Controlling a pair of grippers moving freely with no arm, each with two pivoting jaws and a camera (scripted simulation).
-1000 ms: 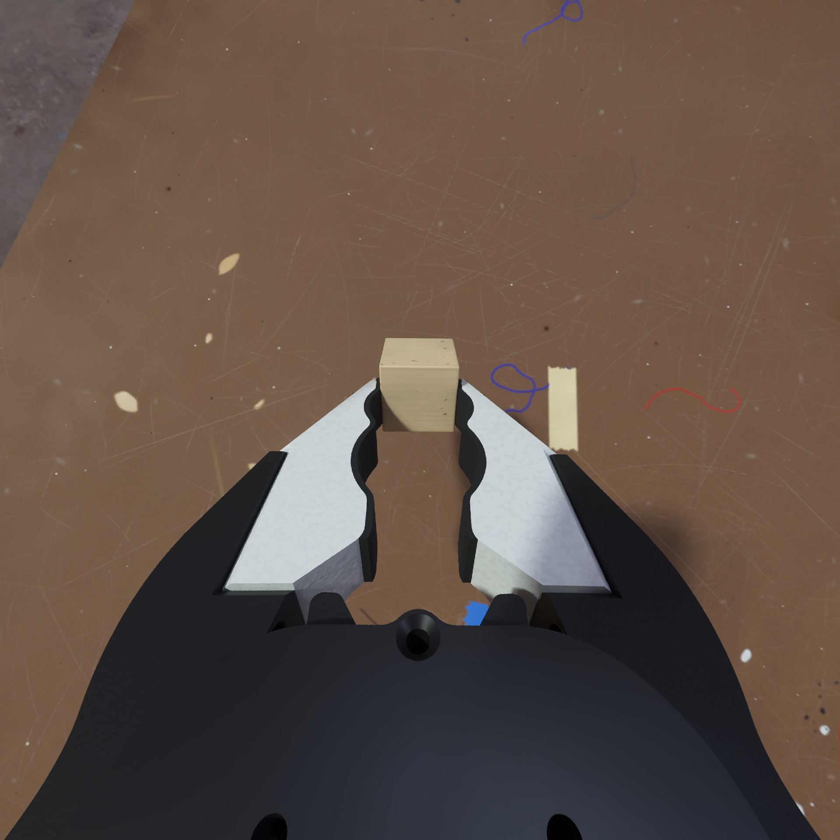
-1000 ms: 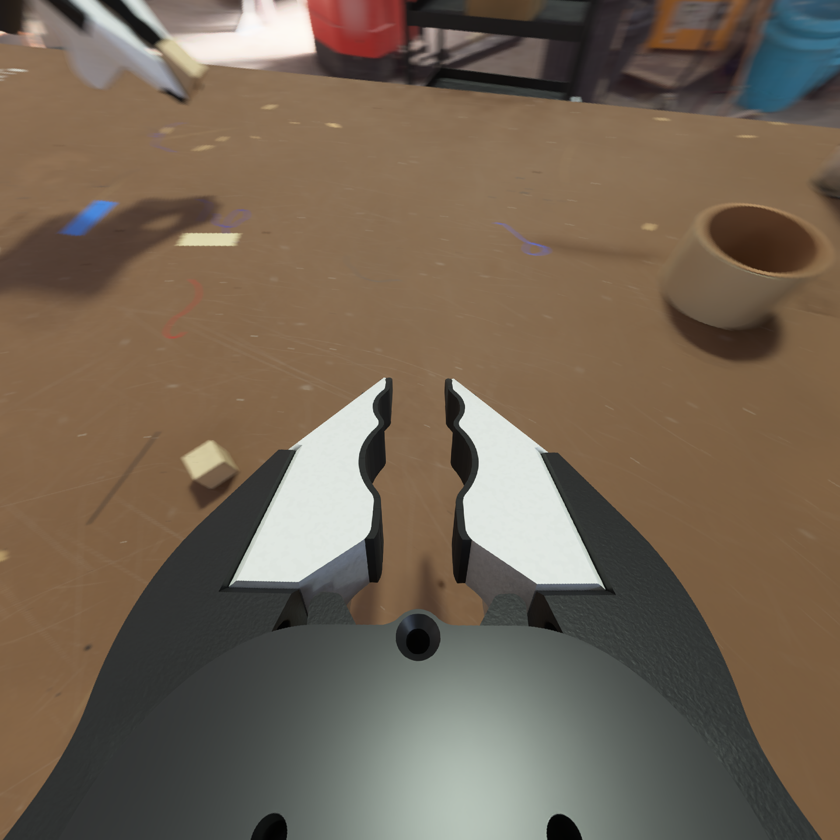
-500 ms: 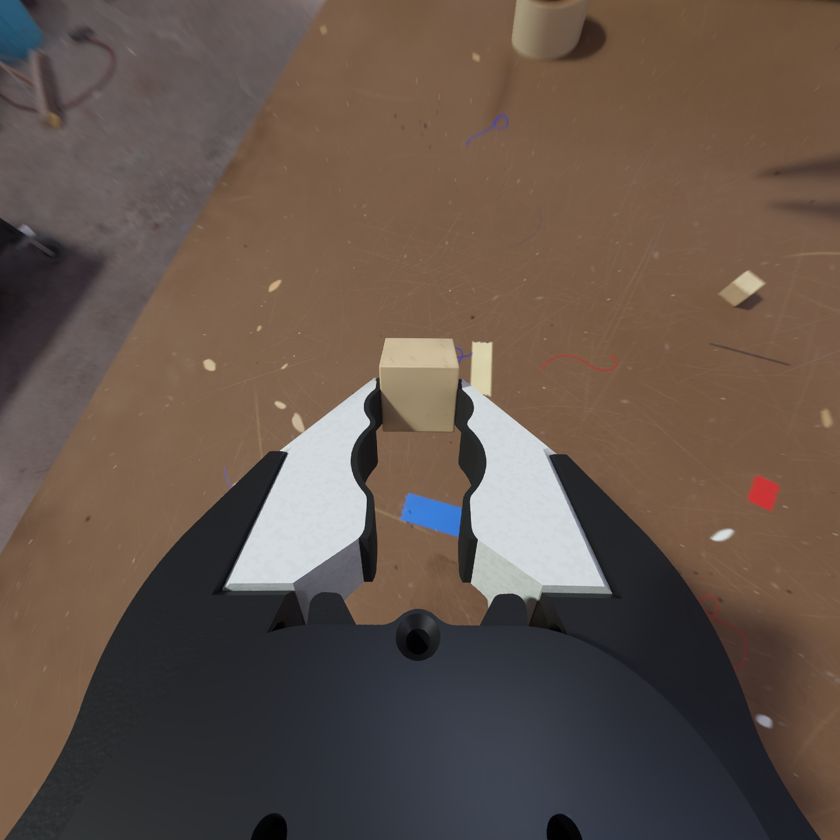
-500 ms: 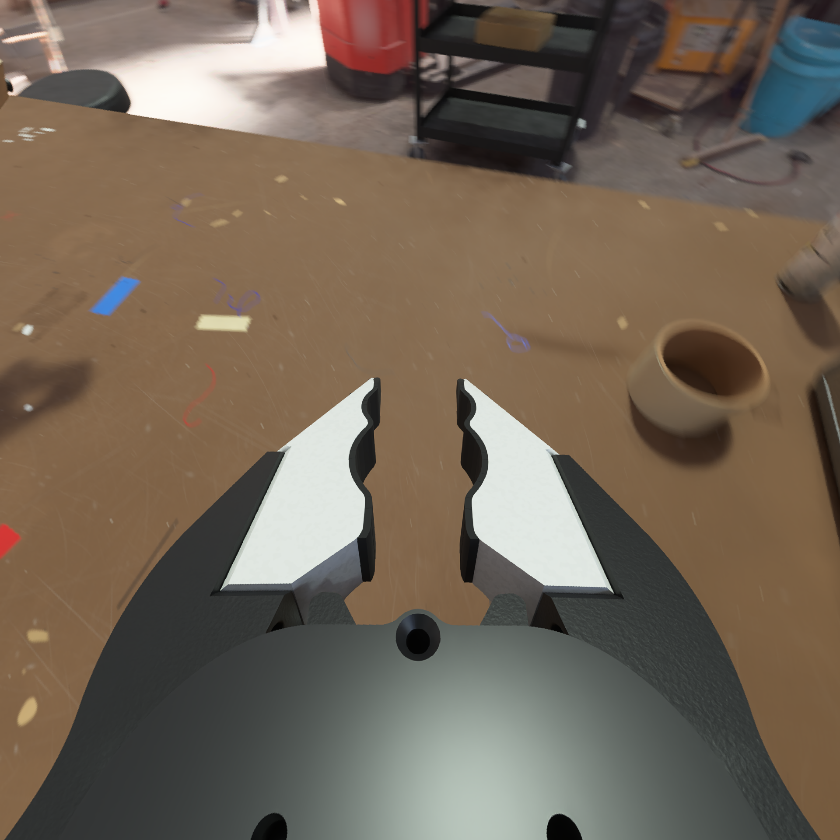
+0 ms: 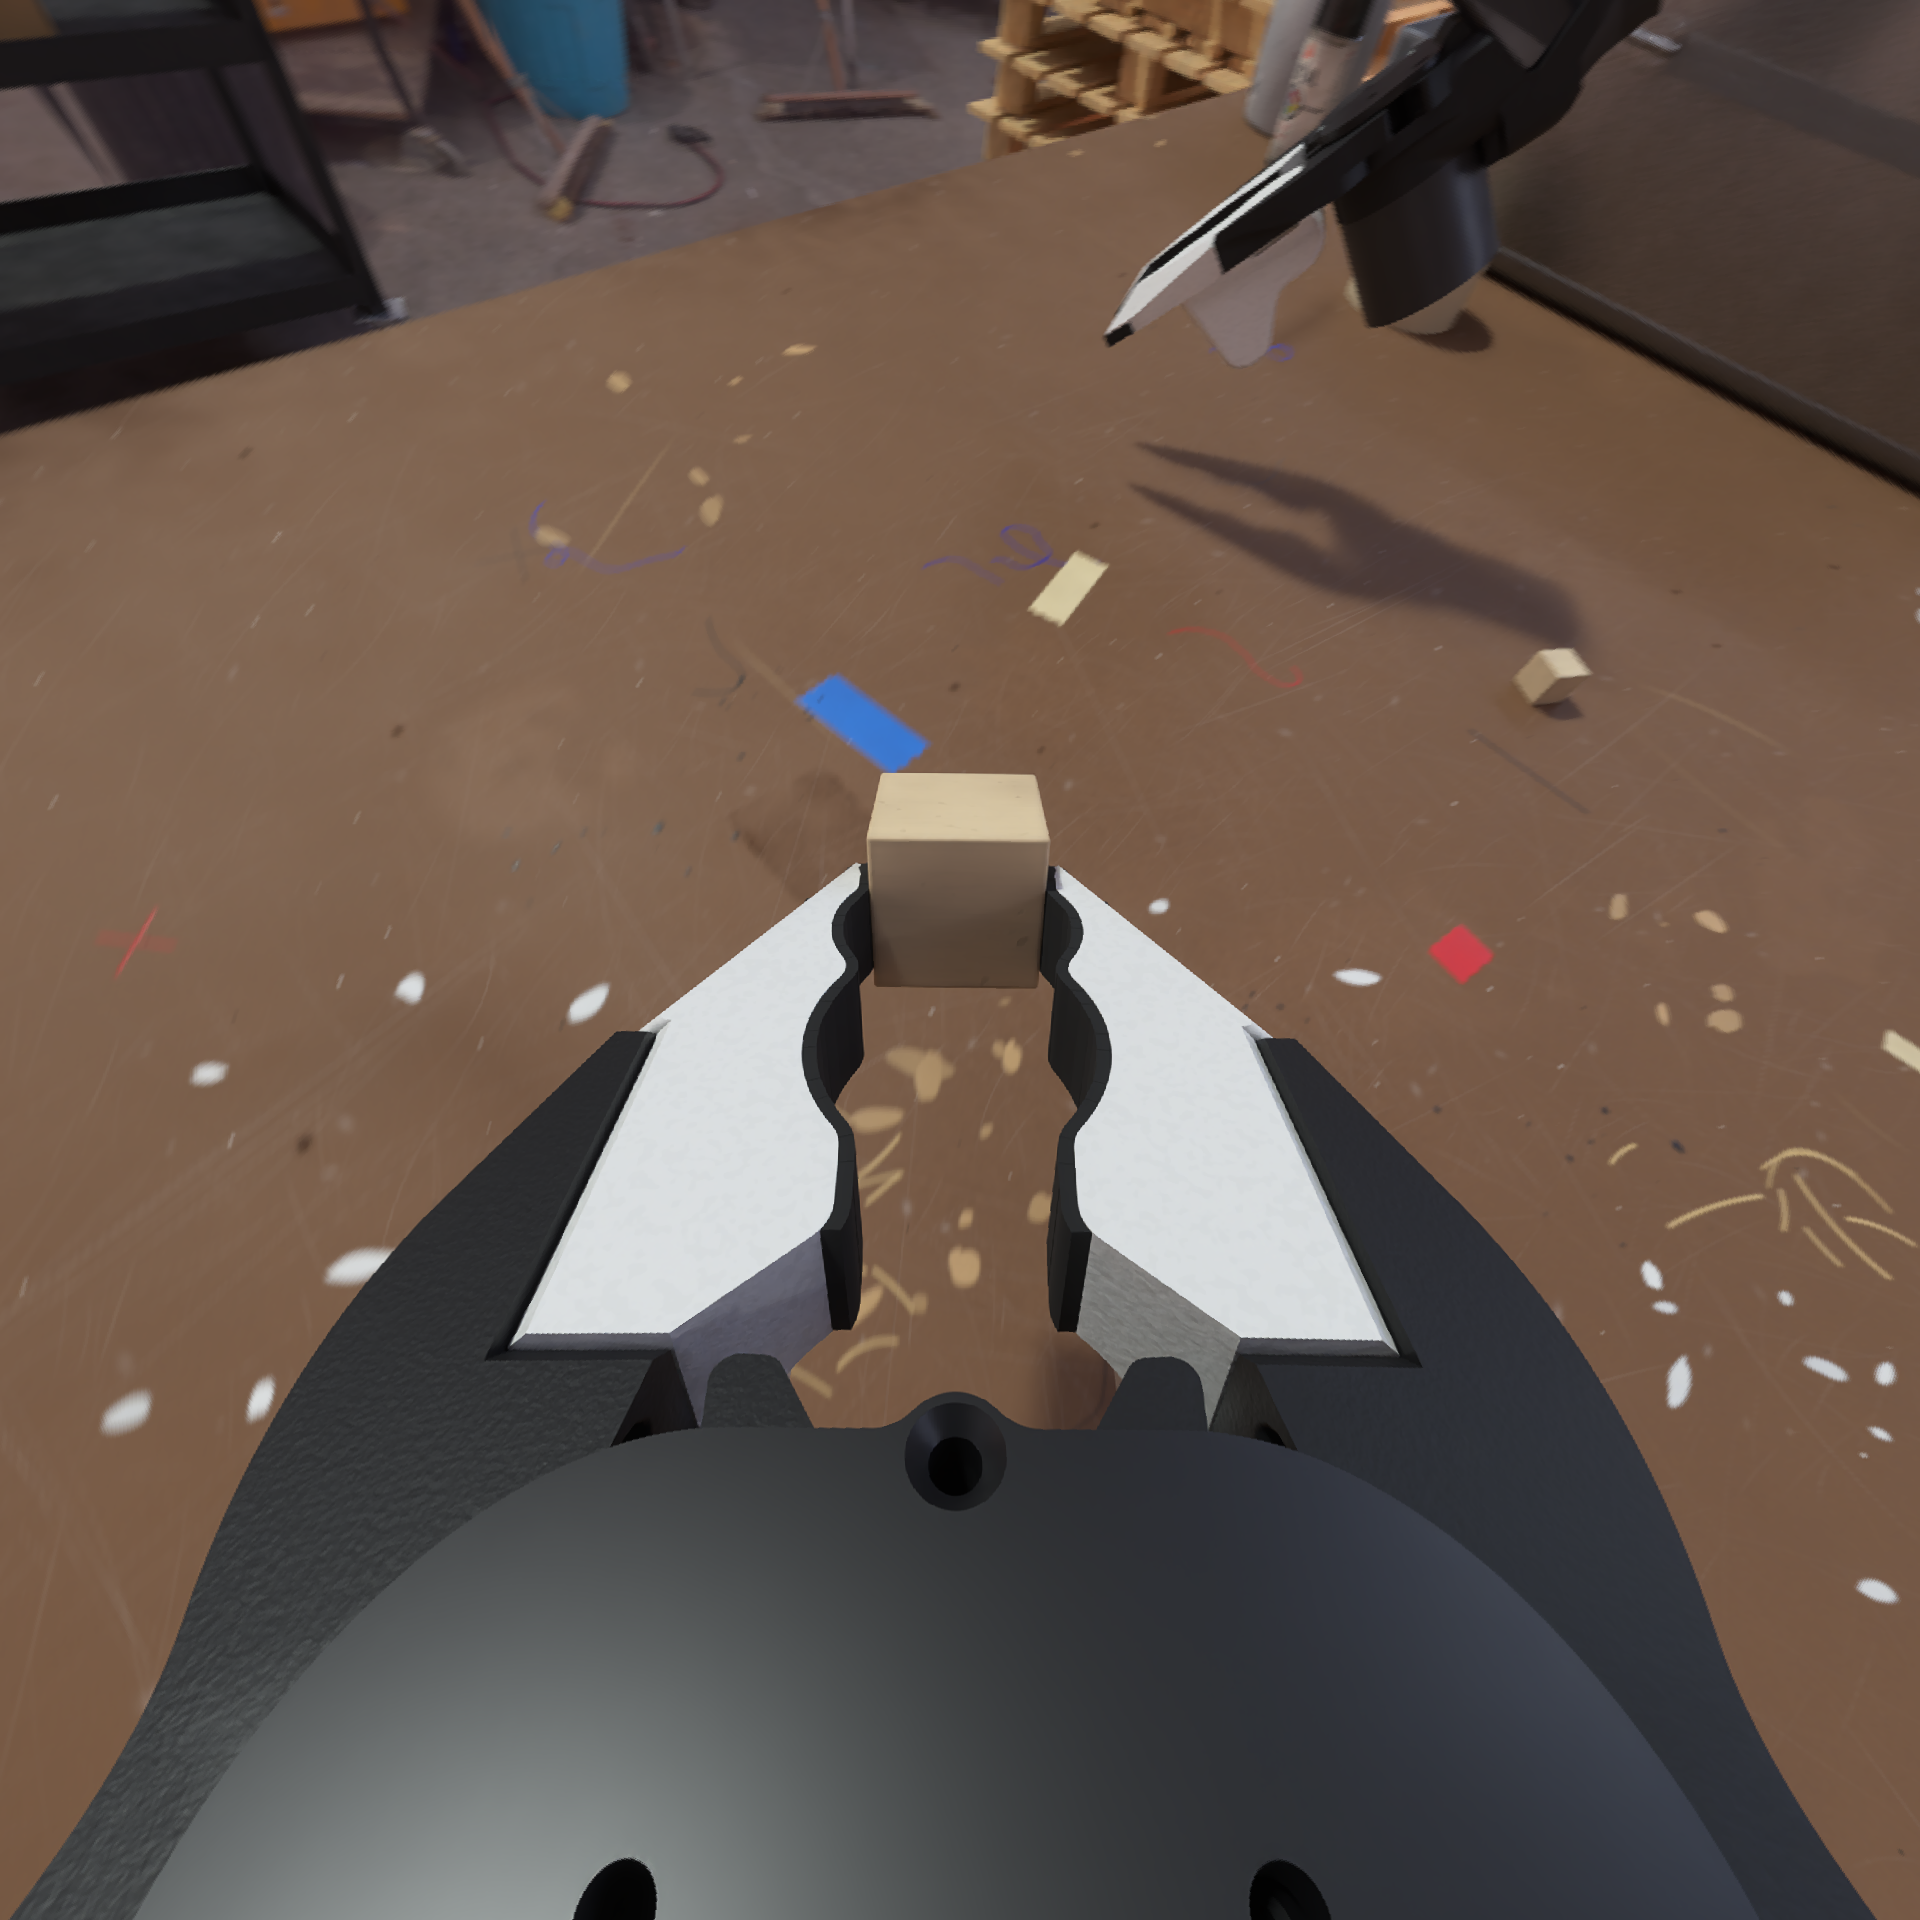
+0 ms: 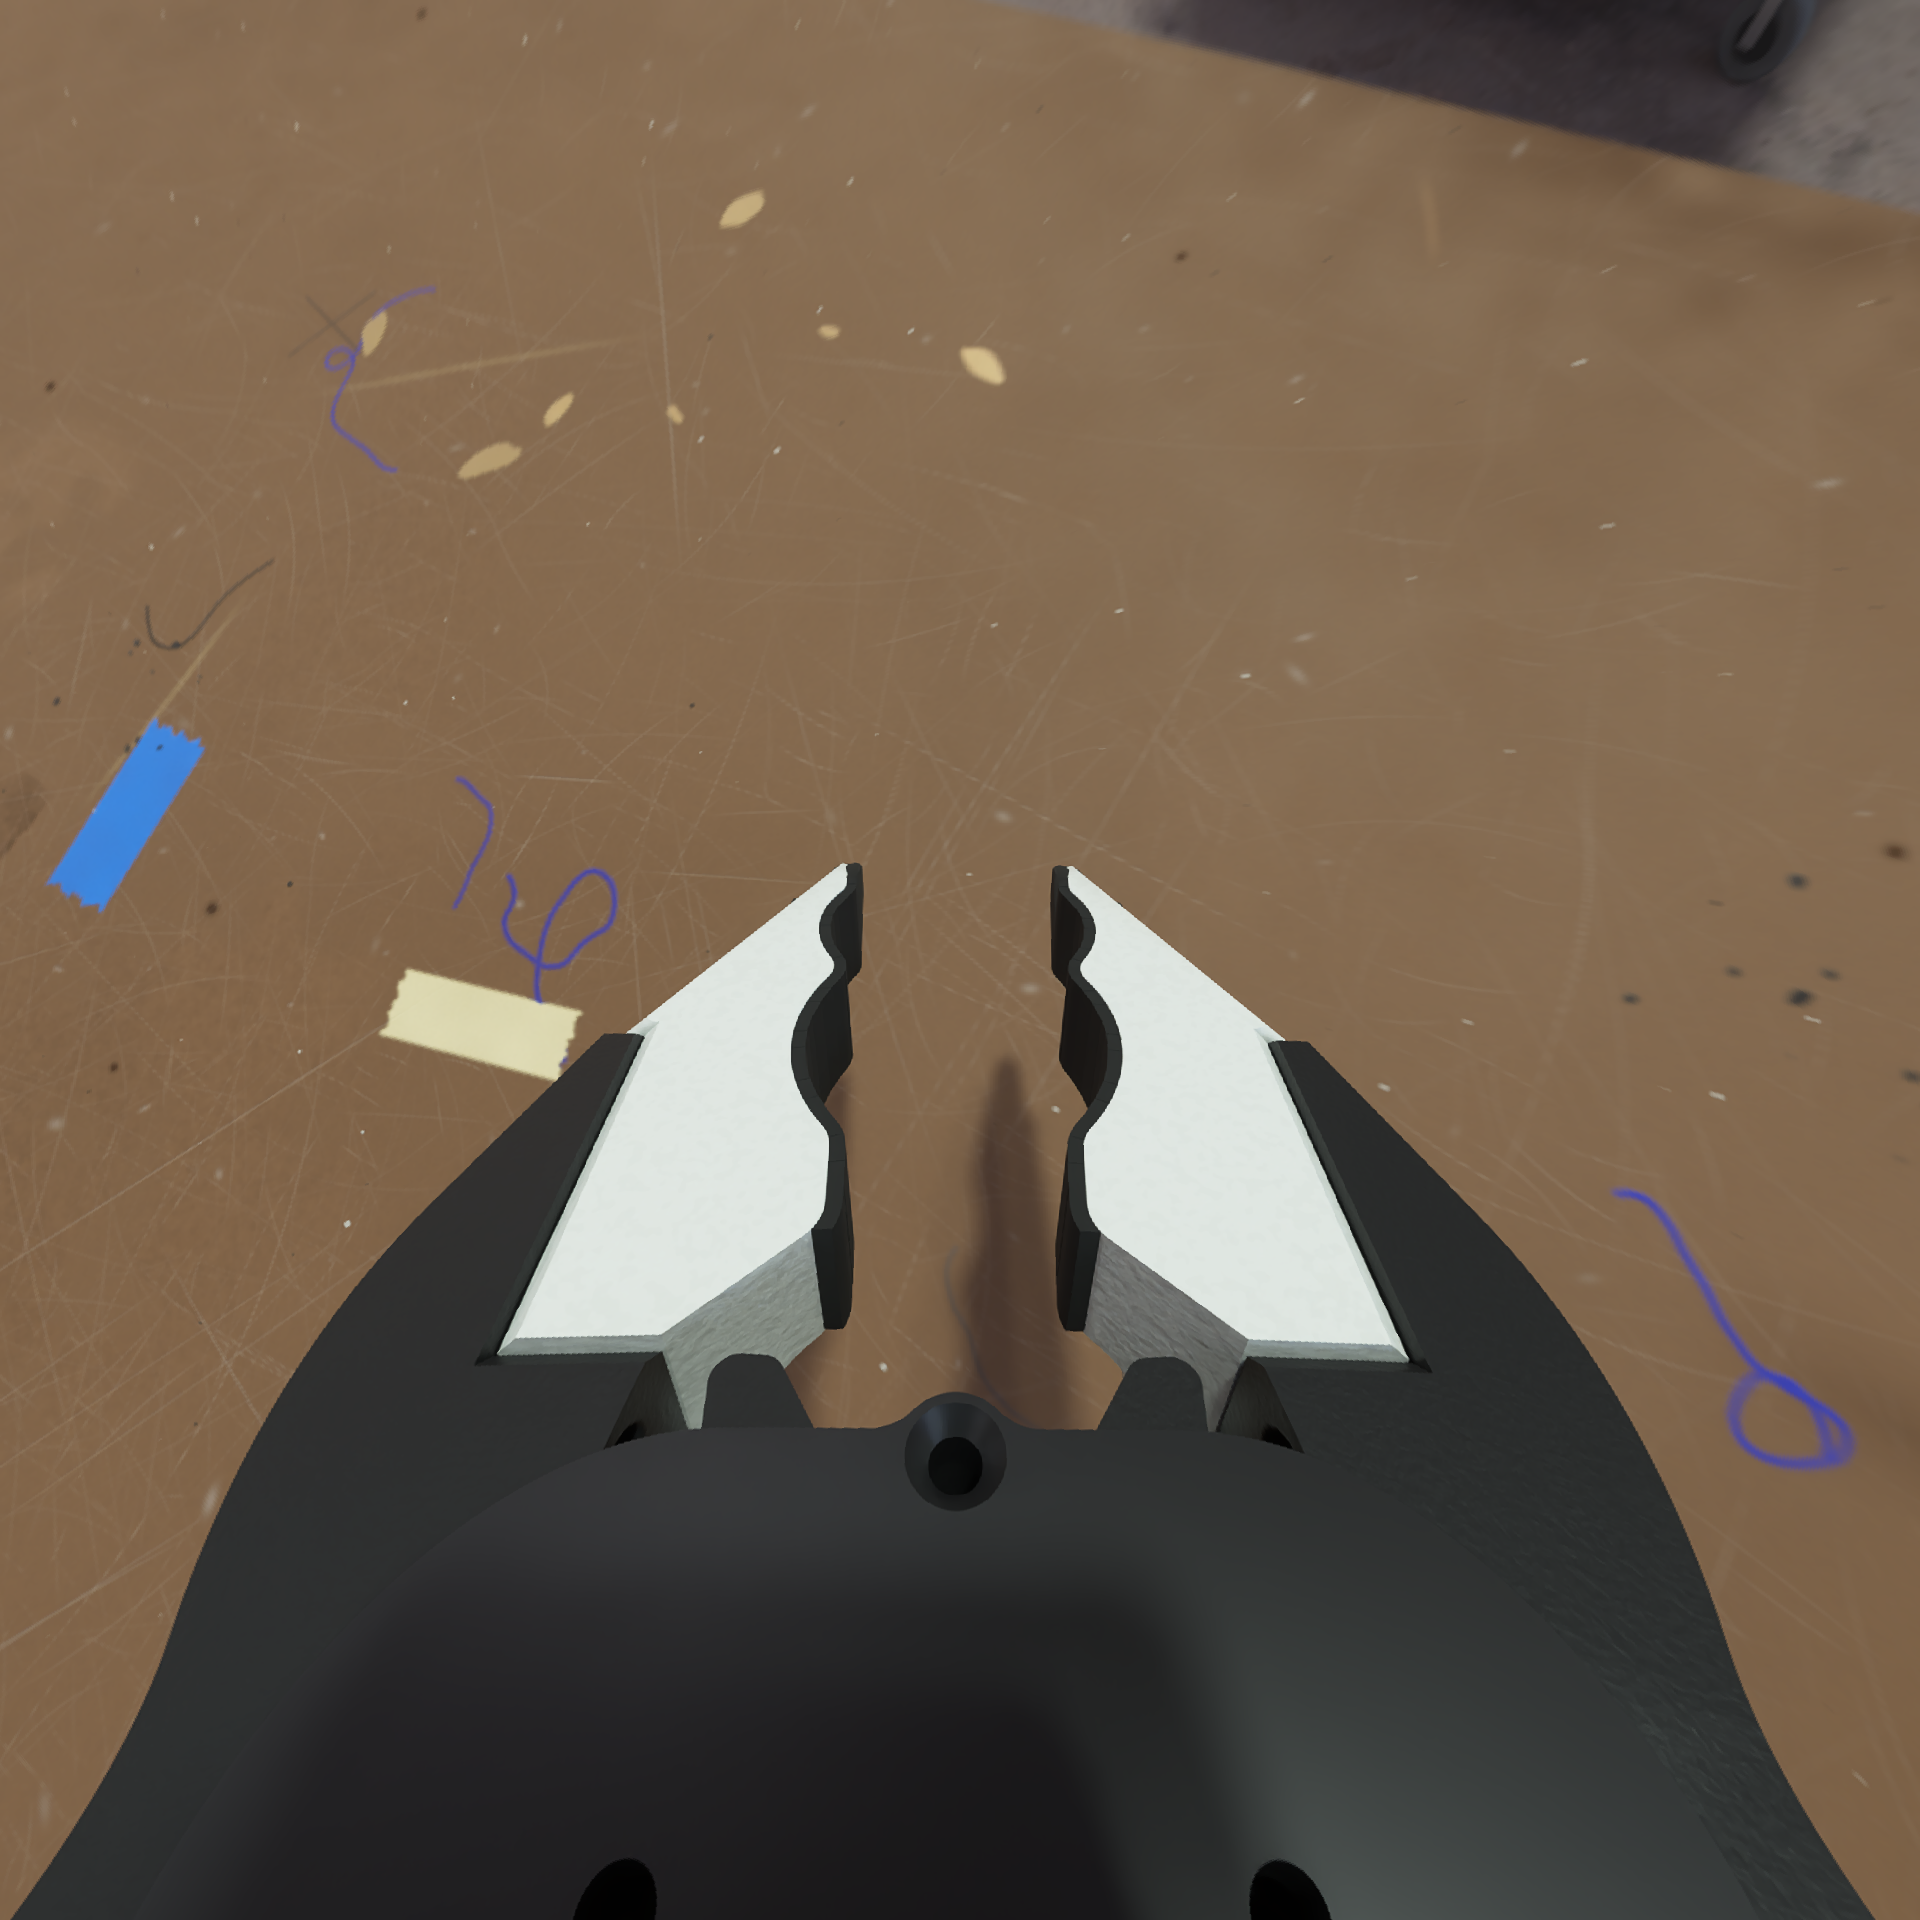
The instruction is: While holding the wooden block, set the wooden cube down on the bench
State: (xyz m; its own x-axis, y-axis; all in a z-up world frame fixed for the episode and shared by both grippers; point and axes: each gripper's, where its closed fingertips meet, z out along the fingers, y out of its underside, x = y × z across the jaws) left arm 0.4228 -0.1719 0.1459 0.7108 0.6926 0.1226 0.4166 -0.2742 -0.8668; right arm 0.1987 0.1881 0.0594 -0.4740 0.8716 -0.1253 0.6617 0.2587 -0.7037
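My left gripper [image 5: 956, 875] is shut on a pale wooden block [image 5: 956, 914], pinched between its fingertips above the brown bench [image 5: 416, 727]. A smaller wooden cube [image 5: 1551, 675] lies on the bench to the far right, apart from both grippers. My right gripper [image 6: 956, 873] is open and empty, and looks down at bare bench. It also shows in the left wrist view [image 5: 1174, 330], hovering at the upper right above its shadow. The cube is not in the right wrist view.
Blue tape [image 5: 860, 722] [image 6: 127, 816], beige tape [image 5: 1067, 587] [image 6: 480, 1023] and a red square [image 5: 1460, 953] lie flat on the bench among wood chips and pen marks. A black shelf cart [image 5: 156, 208] and a wooden pallet [image 5: 1101, 62] stand beyond the far edge.
My left gripper has tilted up from a downward look, still gripping the block. My right gripper has opened wider, moved left and tilted down, and the cube and the tape roll have left its view.
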